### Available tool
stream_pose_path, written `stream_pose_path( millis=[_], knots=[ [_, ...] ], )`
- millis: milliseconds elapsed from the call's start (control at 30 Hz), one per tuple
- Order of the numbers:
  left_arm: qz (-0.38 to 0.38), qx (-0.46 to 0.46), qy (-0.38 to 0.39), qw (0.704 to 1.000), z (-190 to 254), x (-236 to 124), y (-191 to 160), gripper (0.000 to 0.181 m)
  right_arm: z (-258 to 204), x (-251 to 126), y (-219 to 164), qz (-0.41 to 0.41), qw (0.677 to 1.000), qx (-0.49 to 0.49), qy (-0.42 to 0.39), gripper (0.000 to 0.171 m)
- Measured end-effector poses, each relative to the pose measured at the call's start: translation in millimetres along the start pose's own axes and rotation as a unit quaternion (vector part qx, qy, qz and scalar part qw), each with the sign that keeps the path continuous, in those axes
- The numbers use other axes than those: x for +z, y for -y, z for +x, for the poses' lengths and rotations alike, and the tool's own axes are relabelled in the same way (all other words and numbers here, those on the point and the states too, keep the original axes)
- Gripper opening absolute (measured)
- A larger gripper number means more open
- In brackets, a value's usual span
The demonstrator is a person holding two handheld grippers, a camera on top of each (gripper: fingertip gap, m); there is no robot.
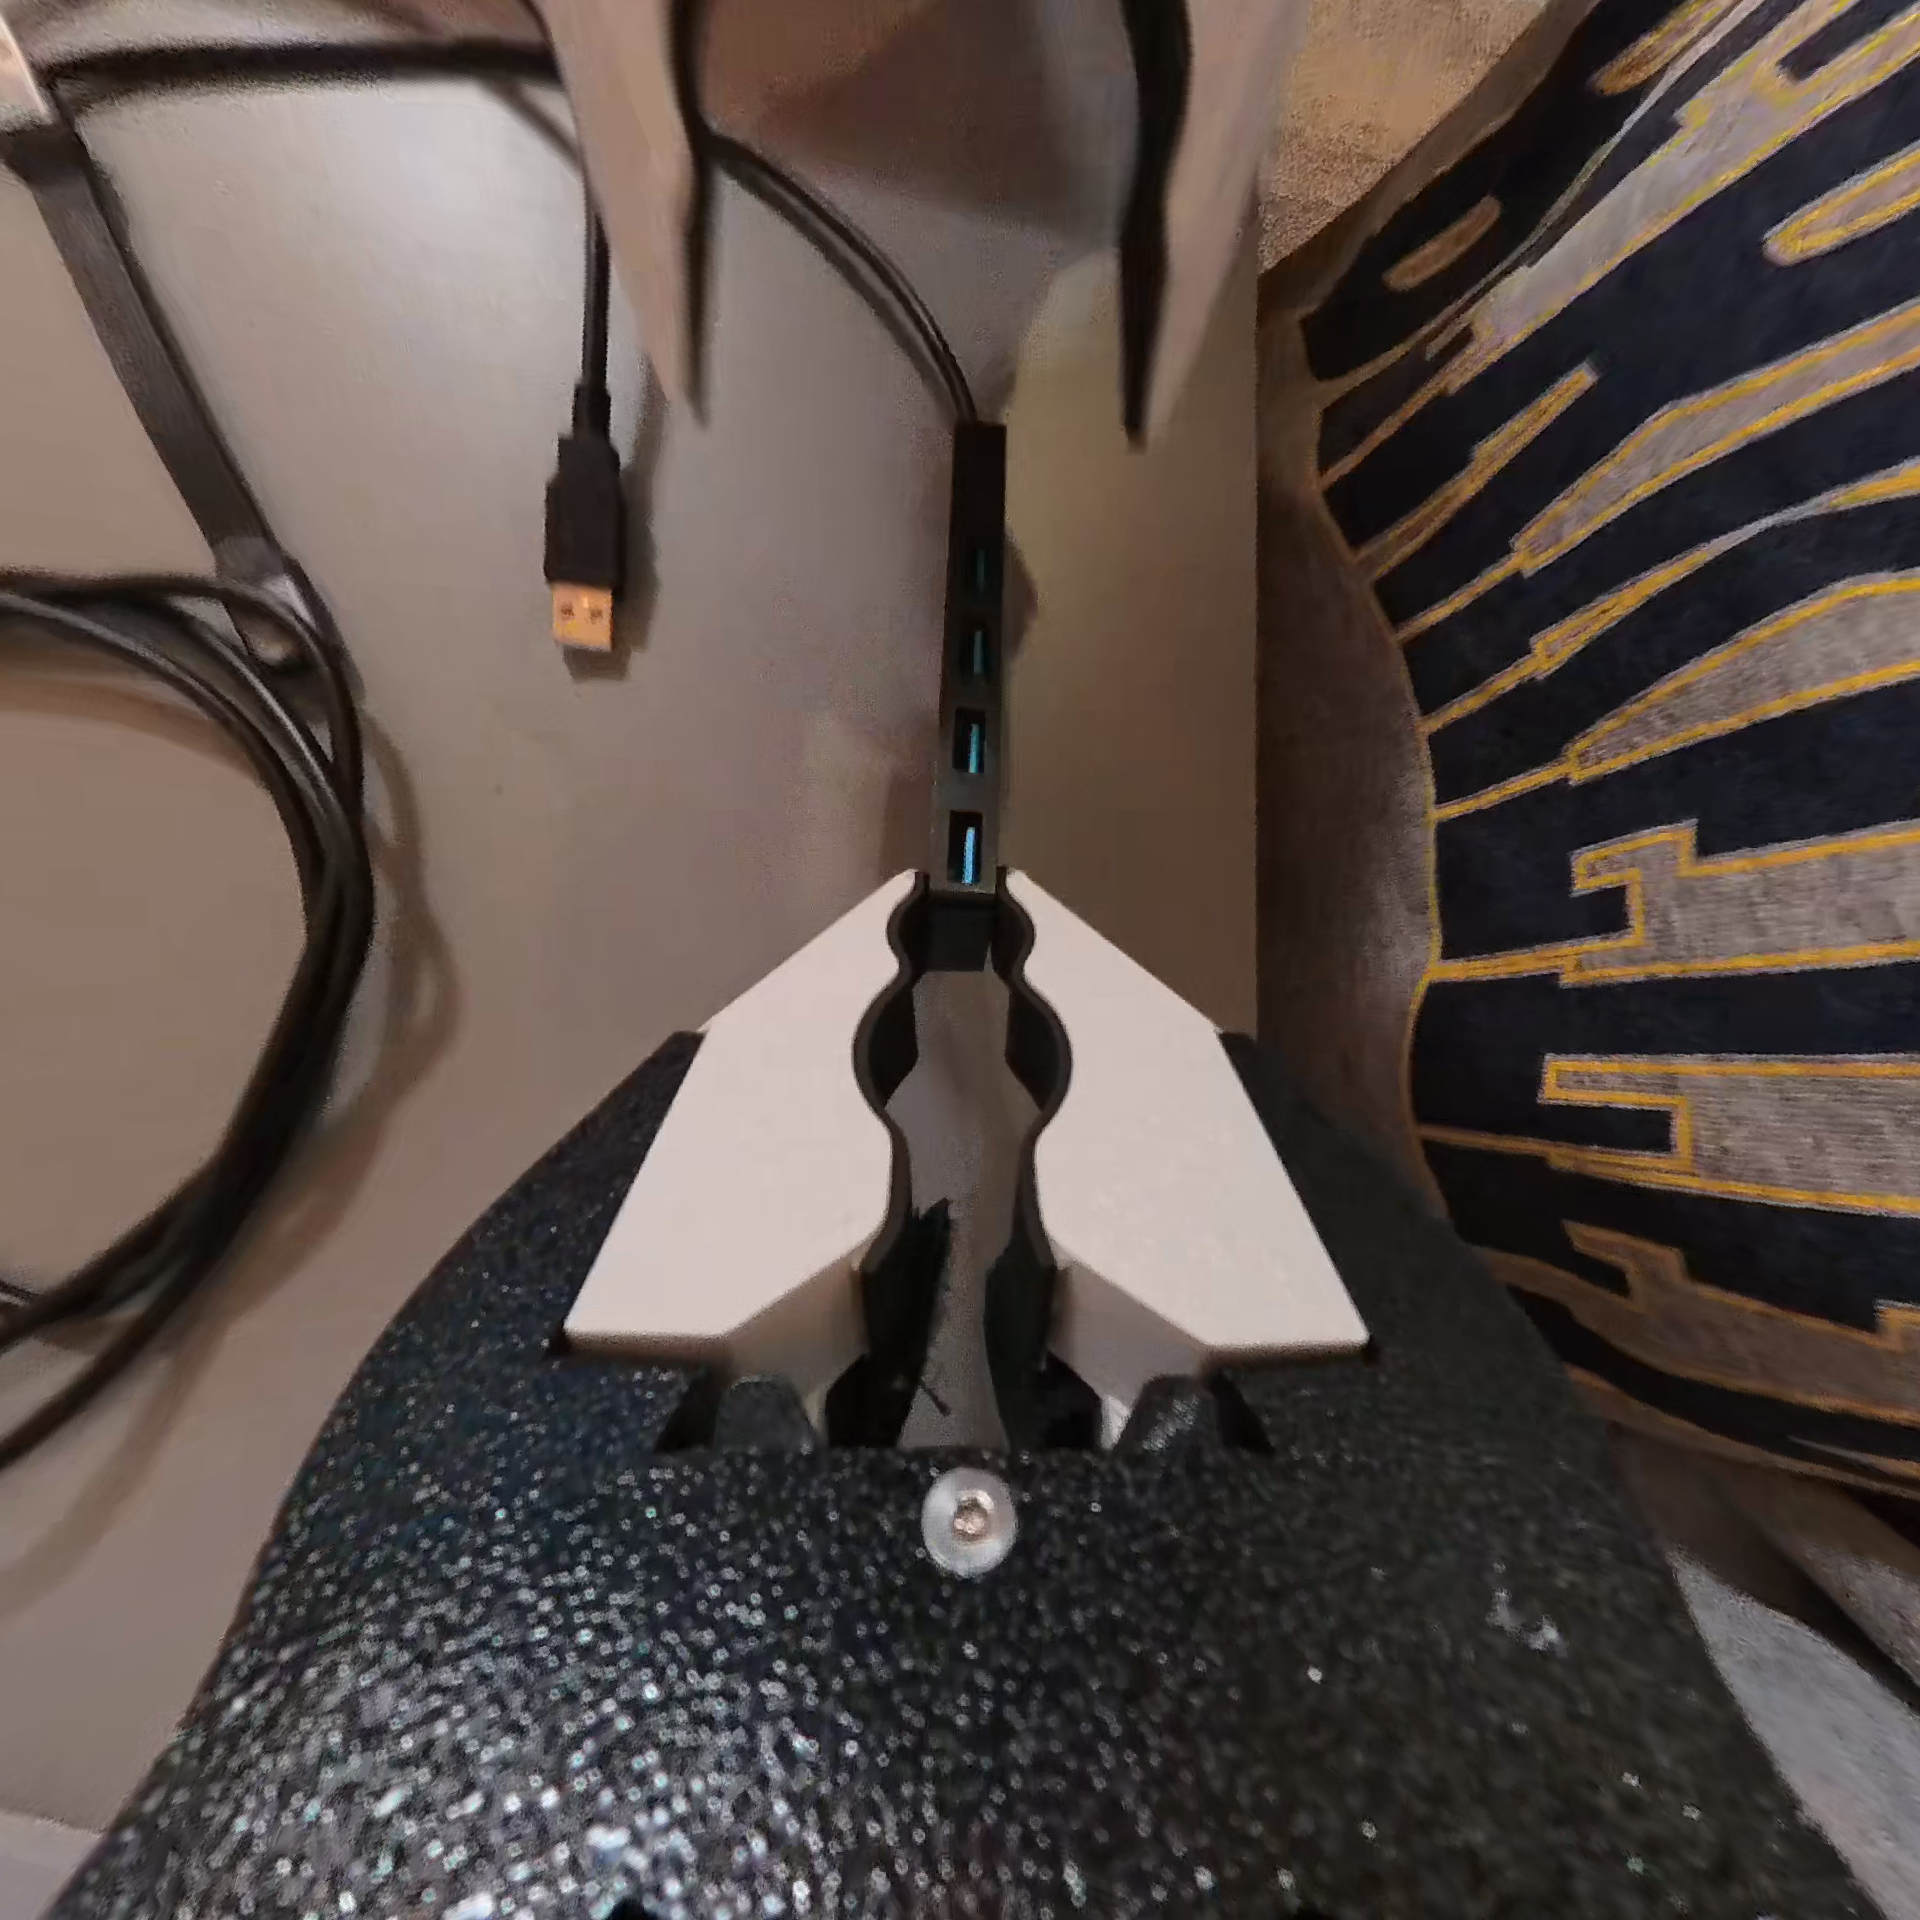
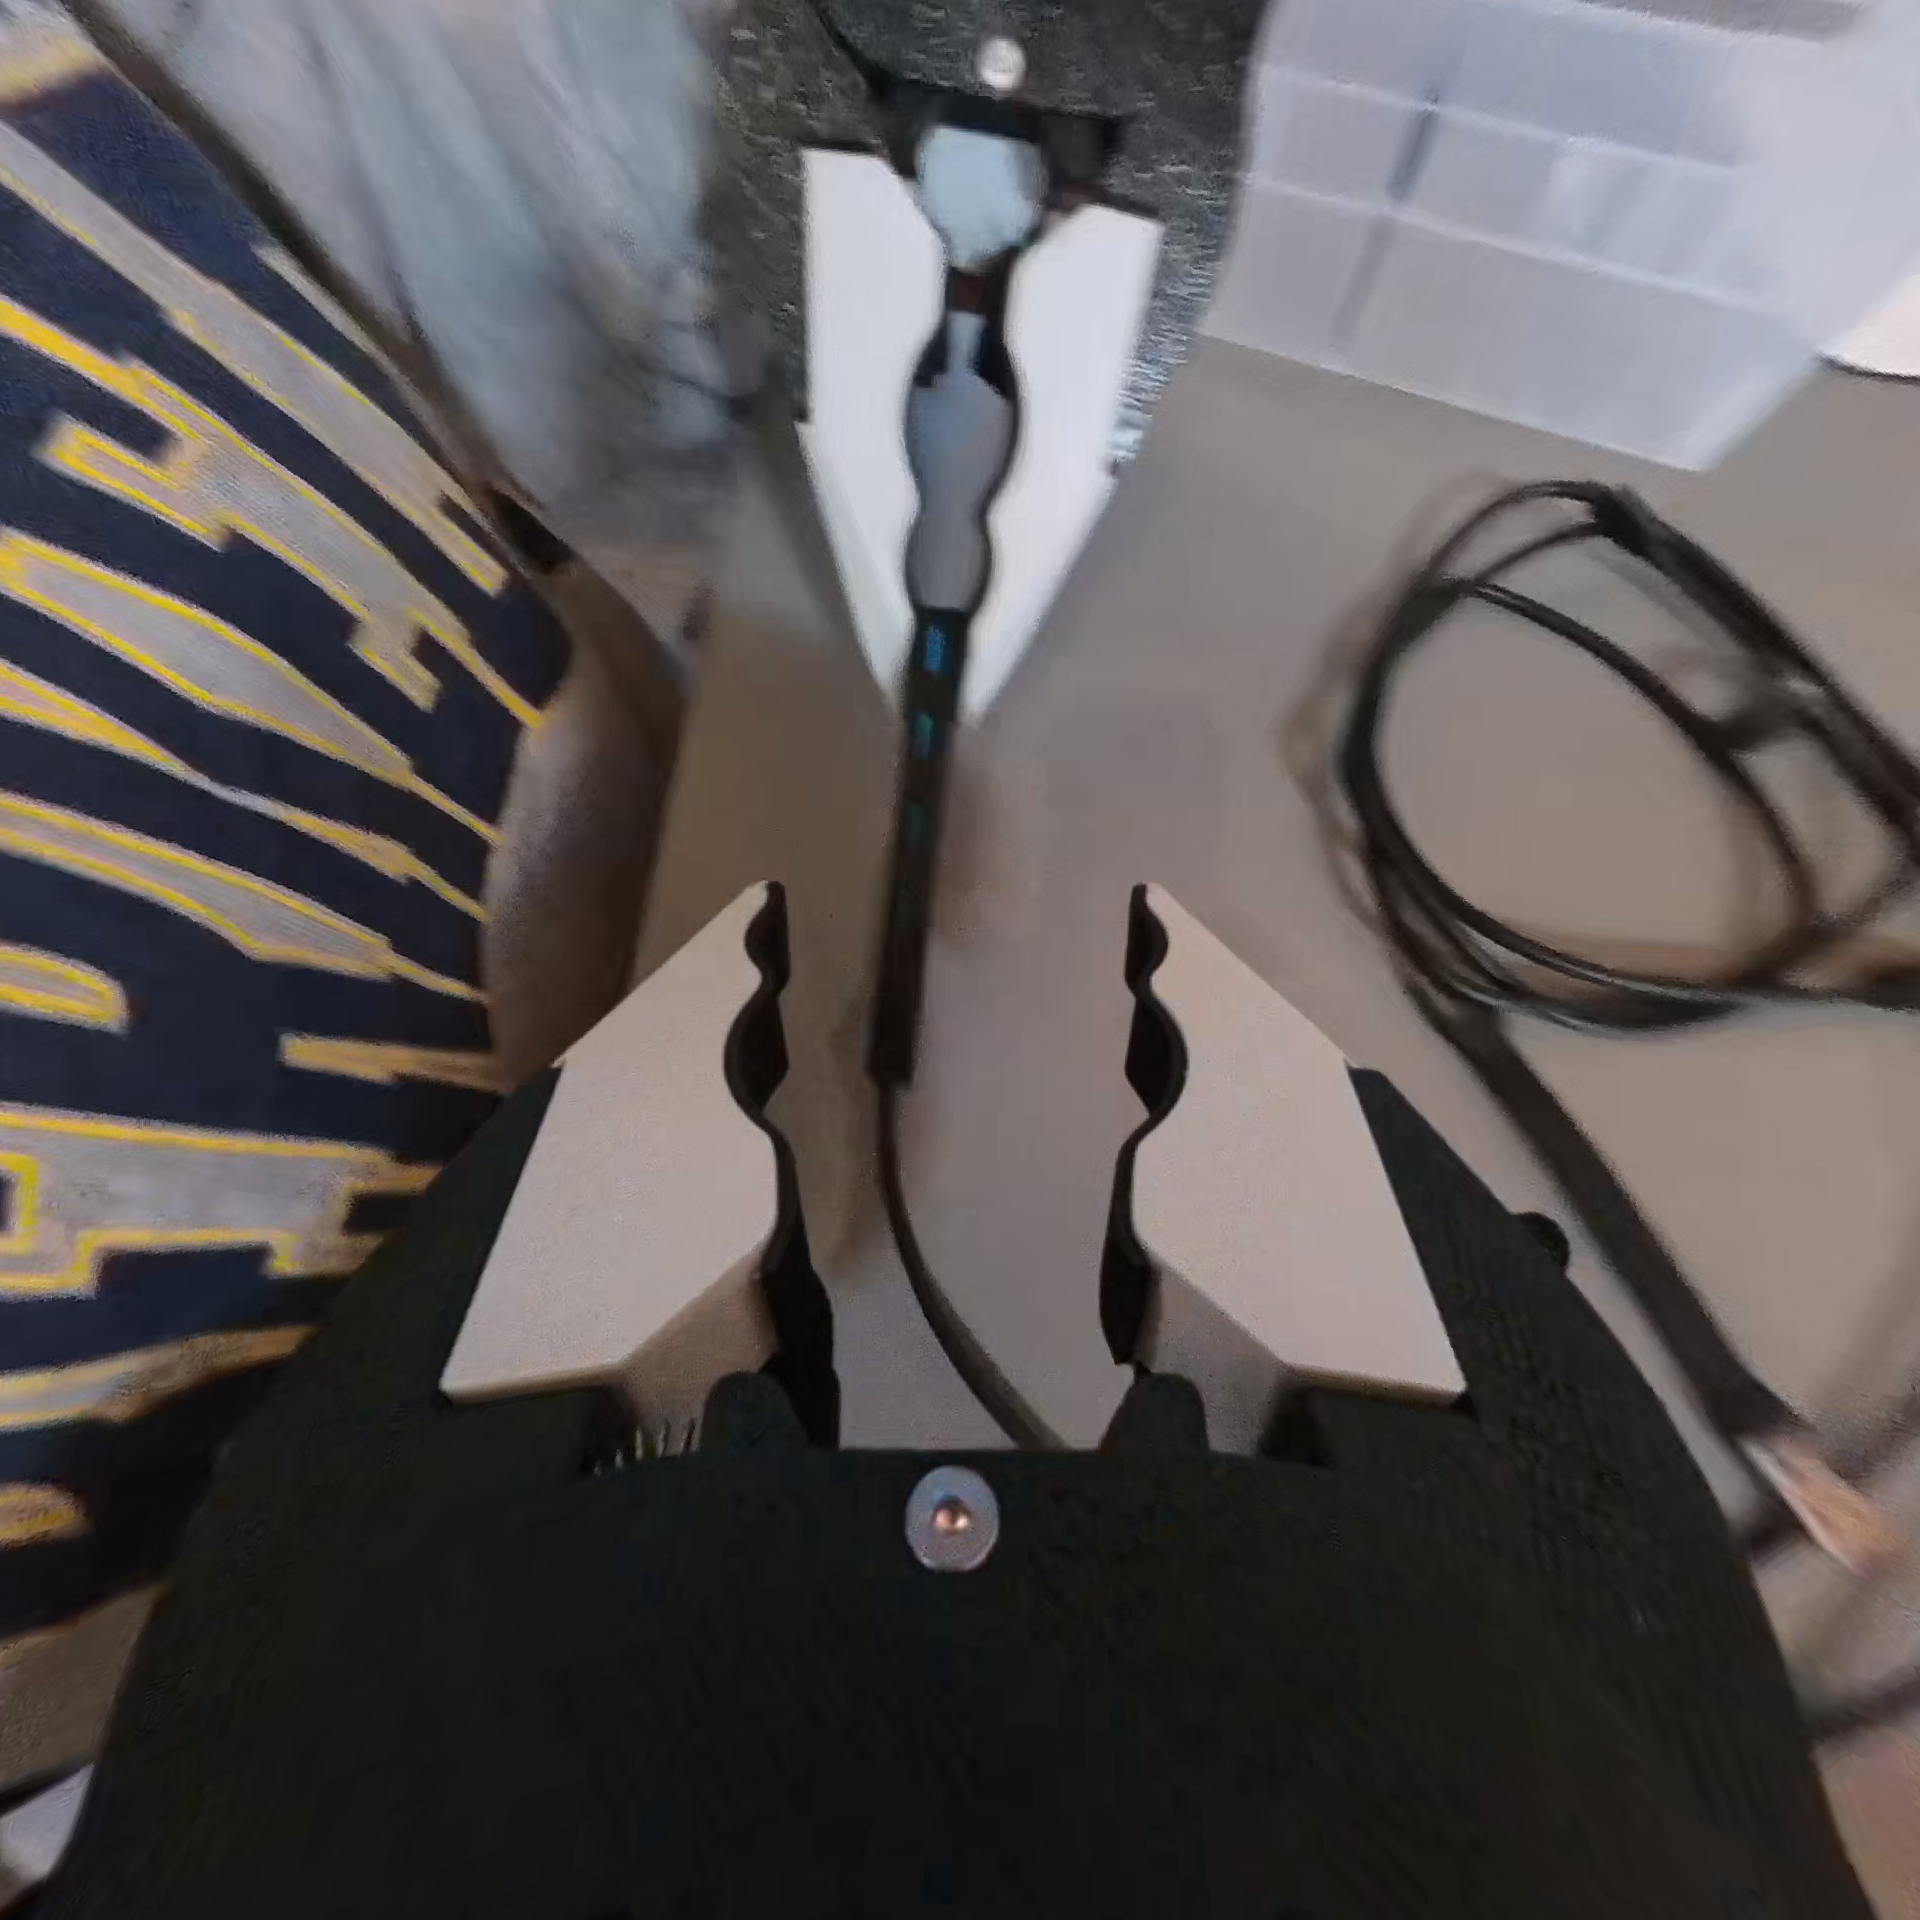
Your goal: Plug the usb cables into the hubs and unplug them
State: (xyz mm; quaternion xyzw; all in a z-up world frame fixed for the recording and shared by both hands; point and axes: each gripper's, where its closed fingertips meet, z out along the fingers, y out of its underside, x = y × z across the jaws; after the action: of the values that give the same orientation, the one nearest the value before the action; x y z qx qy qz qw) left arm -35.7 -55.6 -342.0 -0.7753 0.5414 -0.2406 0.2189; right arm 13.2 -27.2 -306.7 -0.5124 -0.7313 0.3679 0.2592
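Note:
A slim black USB hub (image 1: 971, 665) with several blue ports stands on edge on the grey table. My left gripper (image 1: 961, 883) is shut on the hub's near end. A black USB cable plug (image 1: 584, 551) with a gold tip lies loose left of the hub, unplugged. My right gripper (image 1: 914, 410) shows open at the top of this view, around the hub's far end and its cable. In the right wrist view my right gripper (image 2: 956, 894) is open and empty, with the hub (image 2: 920, 821) between its fingers. The left gripper (image 2: 951, 613) holds the hub's far end there.
A coil of black cable (image 1: 260, 935) lies at the left, also seen in the right wrist view (image 2: 1621, 790). A dark blue and yellow patterned cushion (image 1: 1662, 727) borders the table's side. A translucent plastic drawer box (image 2: 1507, 229) stands at the back.

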Motion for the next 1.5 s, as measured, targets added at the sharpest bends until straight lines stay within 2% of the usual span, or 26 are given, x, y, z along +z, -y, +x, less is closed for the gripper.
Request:
stream_pose_path(
  millis=[67, 100, 133, 167, 200, 233, 267, 367, 433, 533, 633, 700, 800, 833, 867, 900, 967, 1067, 1133, 1200, 1300, 1367, 1400, 1500],
  knots=[
    [0.006, 0.019, 0.005, 1.000, -1, -2, 13, 0.009, -10, 19, -5, -0.027, 0.999, 0.010, 0.014, 0.053],
    [0.013, 0.026, 0.010, 1.000, -1, -4, 19, 0.009, -13, 27, -11, -0.048, 0.999, 0.000, 0.011, 0.039],
    [0.026, 0.031, 0.016, 0.999, -3, -6, 26, 0.009, -13, 32, -14, -0.055, 0.998, -0.014, 0.002, 0.017],
    [0.037, 0.032, 0.026, 0.998, -5, -8, 30, 0.009, -7, 34, -15, -0.052, 0.998, -0.024, -0.023, 0.011],
    [0.055, 0.023, 0.053, 0.997, -13, -11, 34, 0.010, 0, 33, -14, -0.044, 0.998, -0.017, -0.048, 0.010],
    [0.095, 0.001, 0.070, 0.993, -19, -15, 43, 0.020, 7, 29, -11, -0.025, 0.998, 0.007, -0.062, 0.009],
    [0.162, -0.038, 0.088, 0.982, -27, -23, 57, 0.029, 10, 25, -3, 0.012, 0.997, 0.040, -0.059, 0.008],
    [0.347, -0.123, 0.045, 0.929, -29, -51, 84, 0.057, 6, 10, 25, 0.142, 0.980, 0.142, 0.005, 0.008],
    [0.421, -0.154, -0.005, 0.894, -25, -58, 89, 0.046, 8, 2, 39, 0.207, 0.963, 0.170, 0.021, 0.008],
    [0.489, -0.172, -0.103, 0.849, -15, -54, 95, 0.033, 9, -6, 56, 0.287, 0.936, 0.200, 0.044, 0.008],
    [0.534, -0.170, -0.150, 0.815, -9, -54, 101, 0.024, 10, -1, 56, 0.305, 0.926, 0.215, 0.049, 0.008],
    [0.544, -0.169, -0.146, 0.809, -11, -53, 101, 0.015, 6, 6, 54, 0.297, 0.930, 0.209, 0.053, 0.008],
    [0.528, -0.174, -0.105, 0.825, -19, -48, 96, 0.009, 8, 10, 50, 0.281, 0.939, 0.196, 0.027, 0.010],
    [0.520, -0.182, -0.097, 0.829, -21, -48, 94, 0.009, 8, 10, 48, 0.274, 0.944, 0.184, 0.024, 0.017],
    [0.514, -0.199, -0.093, 0.829, -24, -49, 91, 0.009, 7, 6, 46, 0.266, 0.949, 0.166, 0.022, 0.035],
    [0.511, -0.219, -0.090, 0.826, -28, -53, 87, 0.009, 10, 0, 43, 0.257, 0.955, 0.148, 0.014, 0.046],
    [0.498, -0.264, -0.089, 0.821, -35, -57, 75, 0.009, 26, -16, 31, 0.227, 0.967, 0.108, -0.032, 0.050],
    [0.446, -0.339, -0.113, 0.821, -43, -48, 54, 0.009, 56, -20, -12, 0.083, 0.989, 0.044, -0.113, 0.049],
    [0.425, -0.370, -0.138, 0.814, -46, -42, 44, 0.009, 60, -10, -41, -0.013, 0.995, 0.037, -0.096, 0.048],
    [0.416, -0.384, -0.166, 0.807, -46, -38, 41, 0.009, 62, 2, -60, -0.072, 0.994, 0.045, -0.074, 0.048],
    [0.403, -0.393, -0.196, 0.803, -44, -30, 39, 0.009, 64, 17, -69, -0.092, 0.993, 0.060, -0.047, 0.042],
    [0.401, -0.397, -0.214, 0.797, -43, -26, 39, 0.009, 66, 21, -67, -0.086, 0.994, 0.056, -0.044, 0.030],
    [0.405, -0.396, -0.220, 0.794, -44, -27, 40, 0.009, 67, 22, -66, -0.087, 0.994, 0.053, -0.042, 0.016],
    [0.420, -0.385, -0.243, 0.785, -43, -35, 45, 0.008, 70, 23, -59, -0.075, 0.995, 0.011, -0.058, 0.015]
  ],
)
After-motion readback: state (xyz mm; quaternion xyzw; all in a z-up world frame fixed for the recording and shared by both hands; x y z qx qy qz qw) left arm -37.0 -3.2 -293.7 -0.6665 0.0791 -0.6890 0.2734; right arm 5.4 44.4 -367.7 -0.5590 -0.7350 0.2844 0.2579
